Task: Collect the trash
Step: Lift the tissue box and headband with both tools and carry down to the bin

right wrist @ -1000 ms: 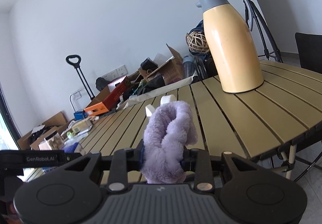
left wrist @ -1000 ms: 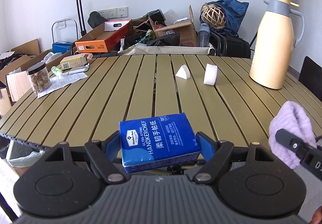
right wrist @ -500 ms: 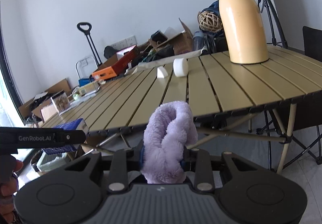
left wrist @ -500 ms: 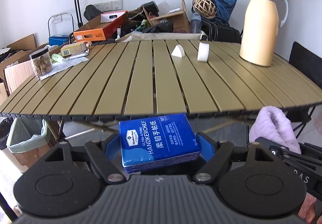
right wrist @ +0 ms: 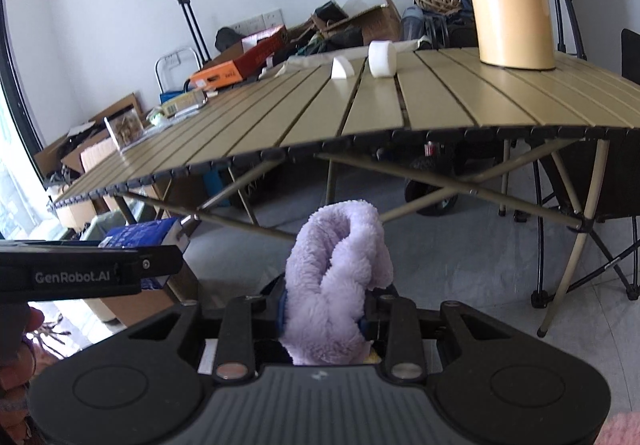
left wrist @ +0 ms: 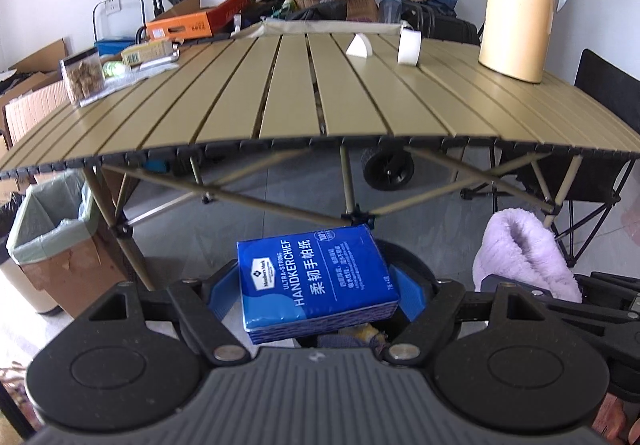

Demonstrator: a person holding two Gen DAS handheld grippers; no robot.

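Observation:
My left gripper (left wrist: 316, 295) is shut on a blue pack of handkerchief tissues (left wrist: 314, 279), held flat between the blue pads, in front of and below the table's near edge. My right gripper (right wrist: 324, 315) is shut on a fluffy lilac cloth (right wrist: 336, 285), which stands up between the jaws. The same cloth (left wrist: 524, 253) shows at the right of the left wrist view. The tissue pack (right wrist: 140, 235) shows at the left of the right wrist view, behind the left gripper's black body. A dark round container lies under the pack, mostly hidden.
The slatted olive table (left wrist: 320, 97) carries a yellow thermos (left wrist: 520, 1), a white roll (left wrist: 409, 47), a white wedge (left wrist: 359, 46) and a snack jar (left wrist: 82, 79). A lined cardboard bin (left wrist: 48, 229) stands on the floor at left. A black folding chair (right wrist: 592, 185) stands at right. Boxes line the wall.
Both grippers have drawn back from over the tabletop and sunk below its near edge. The table's legs and the floor have come into view. Both grips are unchanged.

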